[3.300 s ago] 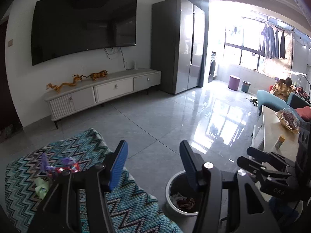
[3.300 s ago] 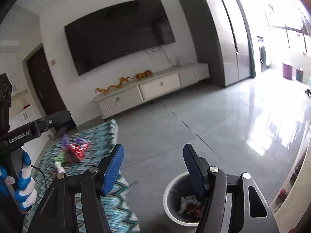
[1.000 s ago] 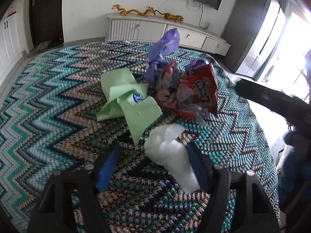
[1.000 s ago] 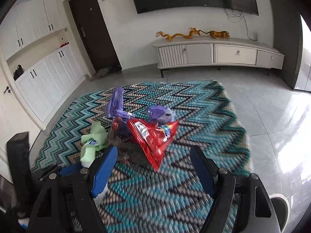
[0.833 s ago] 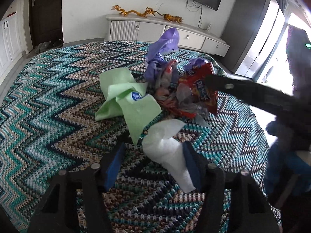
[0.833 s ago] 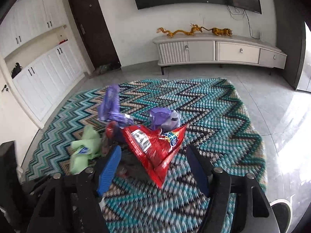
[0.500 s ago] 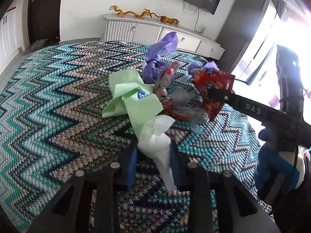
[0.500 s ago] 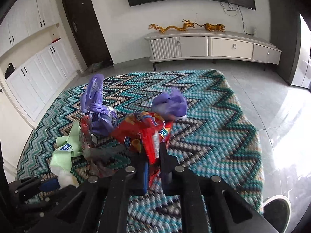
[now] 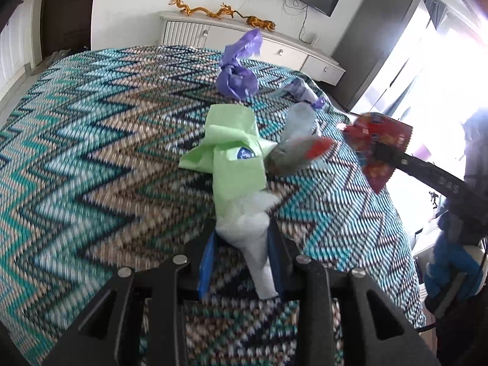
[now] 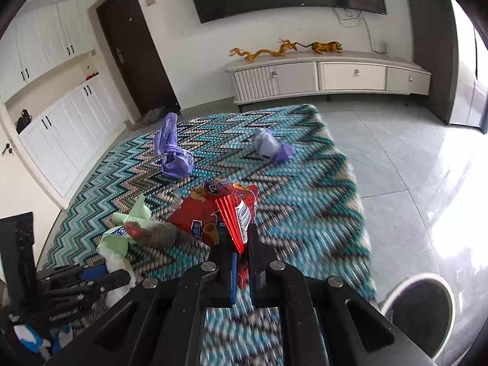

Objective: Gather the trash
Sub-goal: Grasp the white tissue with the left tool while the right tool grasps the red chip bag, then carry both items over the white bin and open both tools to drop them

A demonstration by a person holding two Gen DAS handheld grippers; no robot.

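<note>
Both grippers are loaded. Left gripper (image 9: 241, 244) pinches the white tissue (image 9: 254, 244) low on its neck; the green wrapper (image 9: 230, 149) sits on top of it, and I can't tell if it's caught in the pinch or just draped. Right gripper (image 10: 242, 259) is pressed tight on the lower corner of the red snack bag (image 10: 222, 213), bag standing up off the rug (image 10: 305, 183).

Step in hand, as I read it: carry both to the bin (image 10: 421, 299), bottom right of the right wrist view, on the tile floor just off the rug edge.

- Keep both pinches tight; thin film slips.
- Lift straight up before swinging over, so the grey-red wrapper (image 9: 292, 152) beside the green one doesn't get dragged.
- Get each gripper over the bin mouth before you release; light scraps drift.

Still on the rug: purple bag (image 10: 172, 152) and the smaller purple wad (image 10: 270, 146), well apart from each other.
</note>
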